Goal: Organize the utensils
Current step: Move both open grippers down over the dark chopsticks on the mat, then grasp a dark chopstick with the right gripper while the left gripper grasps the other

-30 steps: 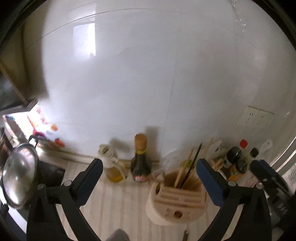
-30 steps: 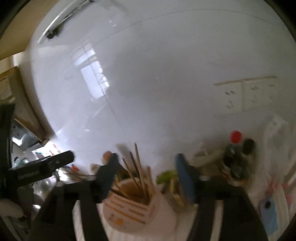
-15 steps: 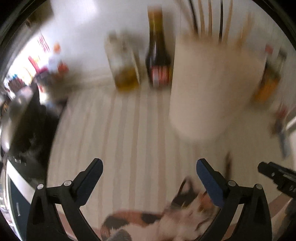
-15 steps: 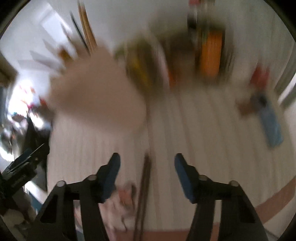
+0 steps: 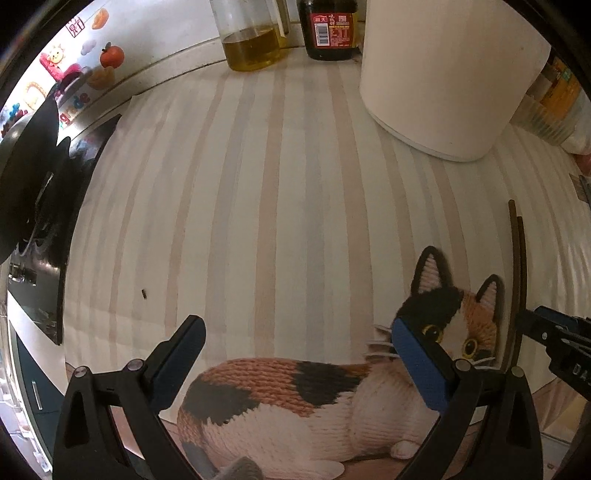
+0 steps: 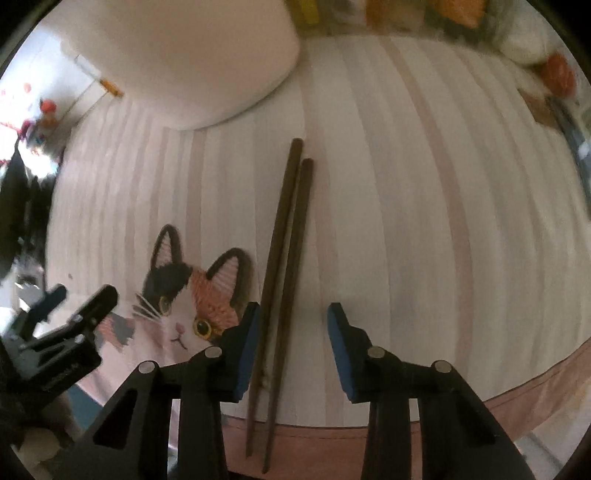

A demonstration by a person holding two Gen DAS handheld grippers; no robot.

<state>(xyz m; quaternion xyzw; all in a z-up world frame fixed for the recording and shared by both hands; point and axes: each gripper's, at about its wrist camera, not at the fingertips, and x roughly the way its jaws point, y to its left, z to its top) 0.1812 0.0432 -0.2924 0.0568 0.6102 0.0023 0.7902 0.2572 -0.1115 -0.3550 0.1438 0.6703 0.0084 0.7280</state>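
Note:
Two dark brown chopsticks (image 6: pixel 286 254) lie side by side on the striped mat, pointing toward the cream utensil holder (image 6: pixel 192 55). My right gripper (image 6: pixel 291 325) is open and hovers just above them, with the chopsticks between its fingers, nearer the left finger (image 6: pixel 245 345). In the left wrist view the chopsticks (image 5: pixel 515 266) lie at the right, and the utensil holder (image 5: pixel 447 74) stands at the back right. My left gripper (image 5: pixel 295 347) is open and empty above the mat, over the cat picture.
The striped mat (image 5: pixel 280 184) has a calico cat print (image 5: pixel 332 387) at its front. An oil bottle (image 5: pixel 251 37) and a soy sauce bottle (image 5: pixel 330 33) stand at the back. A black stove with a pan (image 5: pixel 29 177) is at the left. Condiment bottles (image 5: pixel 554 99) stand at the right.
Both grippers have tilted down from facing the wall to facing the mat. The right gripper has come down over the two chopsticks. Both stay open.

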